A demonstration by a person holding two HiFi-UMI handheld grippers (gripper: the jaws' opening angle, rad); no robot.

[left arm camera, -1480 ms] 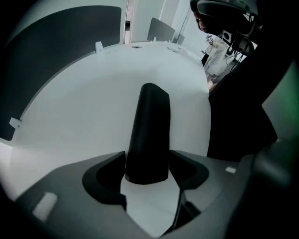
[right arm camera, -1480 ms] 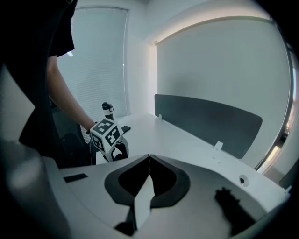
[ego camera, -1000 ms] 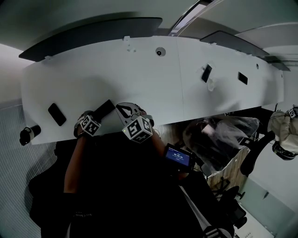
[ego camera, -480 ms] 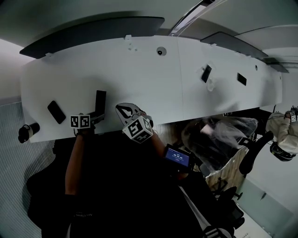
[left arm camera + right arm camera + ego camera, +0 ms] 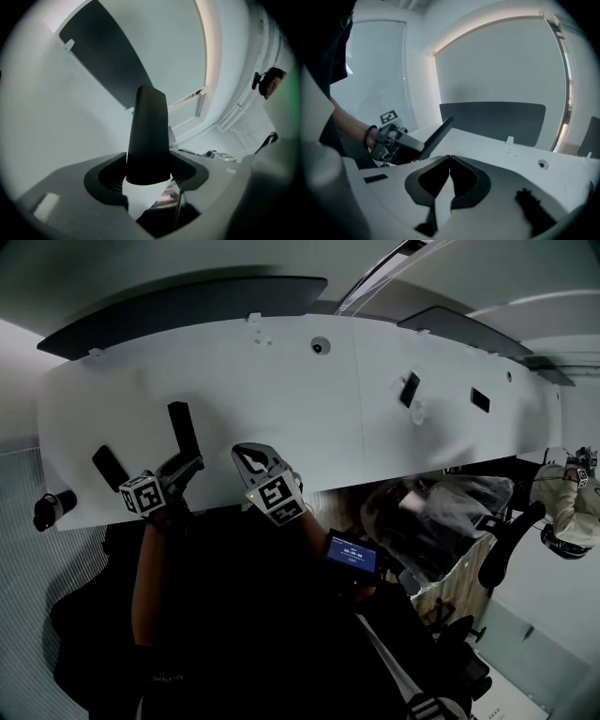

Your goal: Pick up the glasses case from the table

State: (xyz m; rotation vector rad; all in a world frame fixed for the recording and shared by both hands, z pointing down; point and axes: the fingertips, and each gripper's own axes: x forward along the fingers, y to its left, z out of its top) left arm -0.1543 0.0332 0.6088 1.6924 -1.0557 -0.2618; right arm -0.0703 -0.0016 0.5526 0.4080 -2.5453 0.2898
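The glasses case is a slim black oblong, lifted off the white table and standing nearly upright. My left gripper is shut on its lower end. In the left gripper view the glasses case rises straight out from between the jaws of the left gripper. My right gripper hovers close beside it on the right, over the table's near edge, with its jaws shut on nothing. In the right gripper view the tips of the right gripper meet, and the left gripper shows with the glasses case.
A flat black slab lies on the table left of the left gripper. A black cylinder sits at the left edge. Two small black items lie further right. A lit screen device is below the table's edge.
The left gripper has risen with the glasses case, lifting it off the table and rolling it from lying flat to nearly upright. The right gripper has stayed in place.
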